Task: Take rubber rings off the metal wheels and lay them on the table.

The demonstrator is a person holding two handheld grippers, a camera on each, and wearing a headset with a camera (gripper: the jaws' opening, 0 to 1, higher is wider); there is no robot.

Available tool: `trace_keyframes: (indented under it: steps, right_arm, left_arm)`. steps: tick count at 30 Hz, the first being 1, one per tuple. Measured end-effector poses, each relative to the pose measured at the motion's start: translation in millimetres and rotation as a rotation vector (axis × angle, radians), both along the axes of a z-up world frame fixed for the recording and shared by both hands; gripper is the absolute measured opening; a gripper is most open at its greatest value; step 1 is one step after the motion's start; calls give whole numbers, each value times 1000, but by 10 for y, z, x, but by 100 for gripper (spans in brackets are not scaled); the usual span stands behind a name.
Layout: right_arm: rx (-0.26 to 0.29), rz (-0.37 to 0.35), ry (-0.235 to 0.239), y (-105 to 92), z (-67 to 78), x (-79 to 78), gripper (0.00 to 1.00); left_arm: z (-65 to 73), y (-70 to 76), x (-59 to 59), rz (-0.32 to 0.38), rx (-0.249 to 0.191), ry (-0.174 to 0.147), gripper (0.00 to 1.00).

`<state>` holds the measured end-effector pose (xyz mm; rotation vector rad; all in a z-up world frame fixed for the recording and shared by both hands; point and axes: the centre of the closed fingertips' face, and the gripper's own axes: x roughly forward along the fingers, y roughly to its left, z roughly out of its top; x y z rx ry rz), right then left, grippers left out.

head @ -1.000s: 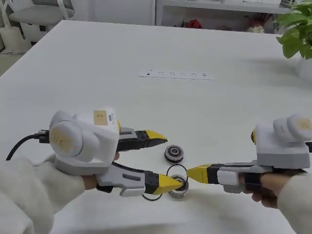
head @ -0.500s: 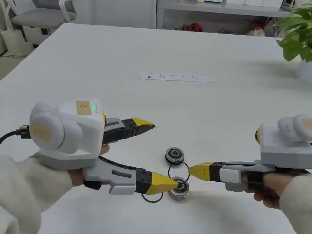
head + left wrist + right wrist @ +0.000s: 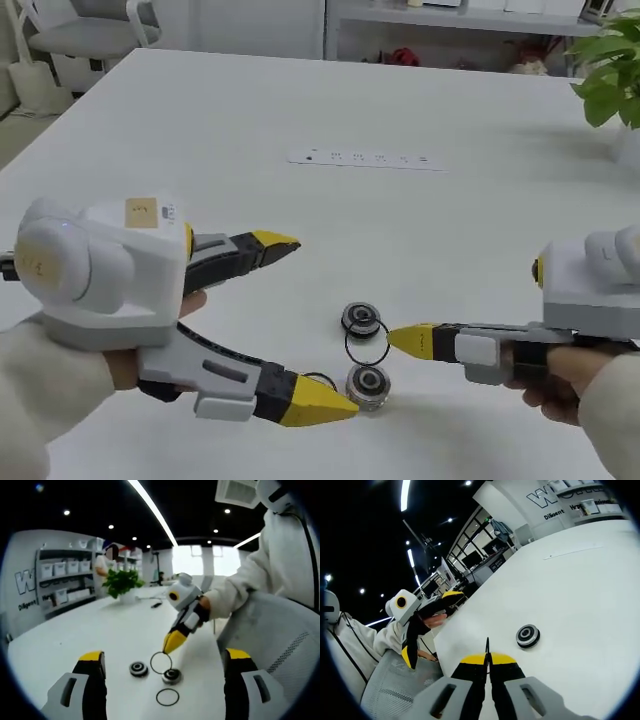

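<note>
Two small metal wheels lie on the white table (image 3: 200, 140). The far wheel (image 3: 360, 319) (image 3: 139, 668) (image 3: 527, 635) has a dark rim, while the near wheel (image 3: 368, 384) (image 3: 171, 676) looks bare metal. My right gripper (image 3: 400, 340) (image 3: 172, 642) (image 3: 487, 658) is shut on a thin black rubber ring (image 3: 367, 344) (image 3: 161, 662) (image 3: 487, 645), which hangs between the wheels. A second ring (image 3: 167, 697) (image 3: 318, 379) lies flat beside the near wheel. My left gripper (image 3: 303, 325) (image 3: 162, 655) (image 3: 422, 625) is open wide and holds nothing, its lower jaw just left of the near wheel.
A white power strip (image 3: 365, 158) lies at mid-table. A potted plant (image 3: 610, 60) (image 3: 122, 582) stands at the far right edge. Chairs and shelves are beyond the table's far side.
My left gripper has drawn back to the left, off the near wheel. The right gripper now holds the ring free of that wheel, a little farther from it.
</note>
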<state>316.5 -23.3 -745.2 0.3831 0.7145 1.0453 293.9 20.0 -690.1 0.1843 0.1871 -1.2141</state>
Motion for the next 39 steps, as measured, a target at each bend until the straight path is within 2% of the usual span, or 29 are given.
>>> trace_keyframes:
  steps: [4,13,16,19,22,28,39]
  right_arm:
    - [24,-4,2,36,77,-2,0]
    - [13,24,-9,119,105,-52,0]
    - [16,38,-10,165,127,-80,0]
    - [17,55,-13,221,150,-114,0]
    - [15,69,-12,262,157,-140,0]
    - [4,83,-3,330,159,-177,0]
    - [-50,138,-24,444,101,-264,0]
  left_arm:
    - [22,87,-13,16,-5,-1,100]
    - [-1,322,-48,79,-12,13,100]
    - [-29,372,-64,95,-7,16,100]
    - [-103,434,-91,109,22,21,100]
    - [-136,485,-109,124,18,31,100]
    - [-187,552,-123,153,15,47,100]
    - [-242,586,-139,159,28,56,100]
